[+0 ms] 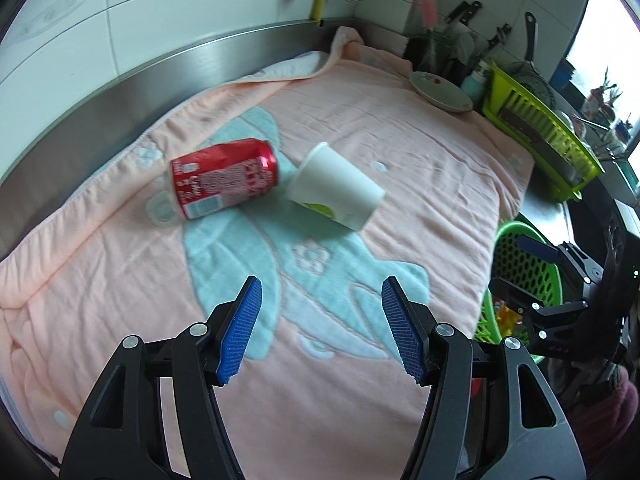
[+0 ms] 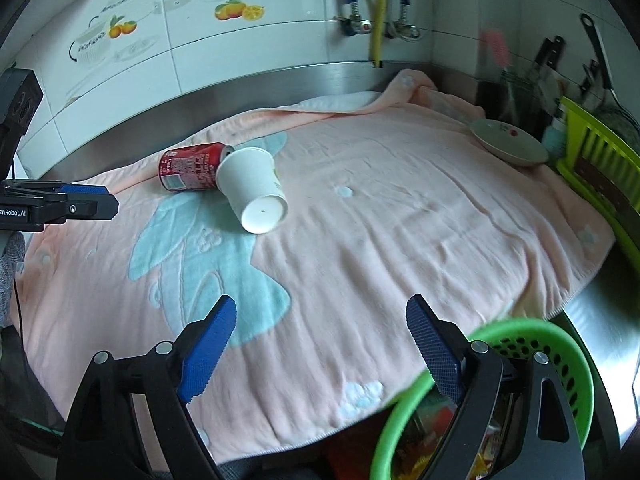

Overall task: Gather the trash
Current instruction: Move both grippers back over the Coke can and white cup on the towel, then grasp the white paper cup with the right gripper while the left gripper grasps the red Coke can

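**Both claws empty above the towel, can and cup not yet collected**

The left gripper (image 1: 320,330) is held with its blue pads parted and nothing between them; only the pink towel (image 1: 420,152) is seen through the gap. The right gripper (image 2: 320,354) is likewise spread wide and empty, its right finger hanging over the rim of the green basket (image 2: 520,330) at the near right edge of the towel. Colourful wrappers are glimpsed inside that basket, so it is judged to be the place for the trash.

Farther out, toward the far left of the towel, a red can (image 1: 224,178) is found lying on its side, and a white paper cup (image 1: 334,188) is tipped over just beside it, its mouth against the can's top end. Whether they actually touch cannot be told. Both are well apart from either claw.

Beyond them, at the far right, a plate (image 1: 440,90) and a yellow-green dish rack (image 1: 536,128) are set by the wall.

Several slips are judged possible. The can may be rolled away across the soft towel if it is nudged by one pad first. The thin cup may be crushed or squeezed out if it is clamped near its open rim. The towel may be pinched along with either item and dragged toward the basket.
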`<state>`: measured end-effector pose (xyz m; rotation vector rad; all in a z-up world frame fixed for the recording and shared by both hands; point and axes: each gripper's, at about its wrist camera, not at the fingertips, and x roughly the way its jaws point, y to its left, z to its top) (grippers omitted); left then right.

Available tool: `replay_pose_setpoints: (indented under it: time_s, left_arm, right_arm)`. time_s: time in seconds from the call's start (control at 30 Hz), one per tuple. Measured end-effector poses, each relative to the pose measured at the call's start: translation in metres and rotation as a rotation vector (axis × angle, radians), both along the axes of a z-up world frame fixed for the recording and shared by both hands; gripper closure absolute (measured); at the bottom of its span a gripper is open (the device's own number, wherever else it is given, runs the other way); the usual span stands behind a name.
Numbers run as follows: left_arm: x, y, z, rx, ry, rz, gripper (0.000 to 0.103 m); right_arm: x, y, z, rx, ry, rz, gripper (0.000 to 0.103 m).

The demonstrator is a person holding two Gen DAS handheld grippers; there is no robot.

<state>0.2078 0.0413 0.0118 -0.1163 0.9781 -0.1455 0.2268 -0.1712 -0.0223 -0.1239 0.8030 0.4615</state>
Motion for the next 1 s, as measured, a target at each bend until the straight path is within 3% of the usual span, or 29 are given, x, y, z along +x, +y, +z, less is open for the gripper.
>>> replay_pose_setpoints:
  time_s: [0.47, 0.57, 0.67, 0.8, 1.0]
  left_arm:
    - [0.026, 0.049, -0.011, 0.064, -0.002, 0.024, 0.041]
    - [0.035, 0.053, -0.015, 0.111, -0.012, 0.016, 0.030]
    - [0.046, 0.056, -0.019, 0.161, -0.022, 0.000, 0.029]
    - [0.060, 0.066, -0.025, 0.158, -0.018, -0.014, 0.029]
    - [0.078, 0.072, -0.029, 0.186, -0.031, -0.067, 0.020]
  right_arm:
    - [0.055, 0.073, -0.003, -0.066, -0.002, 0.129, 0.019]
    - [0.065, 0.085, -0.007, -0.071, -0.001, 0.148, 0.019]
    - [0.077, 0.096, -0.013, -0.078, 0.004, 0.165, 0.018]
    - [0.091, 0.108, -0.021, -0.100, 0.014, 0.185, 0.018]
    - [0.111, 0.122, -0.026, -0.127, 0.032, 0.216, 0.018]
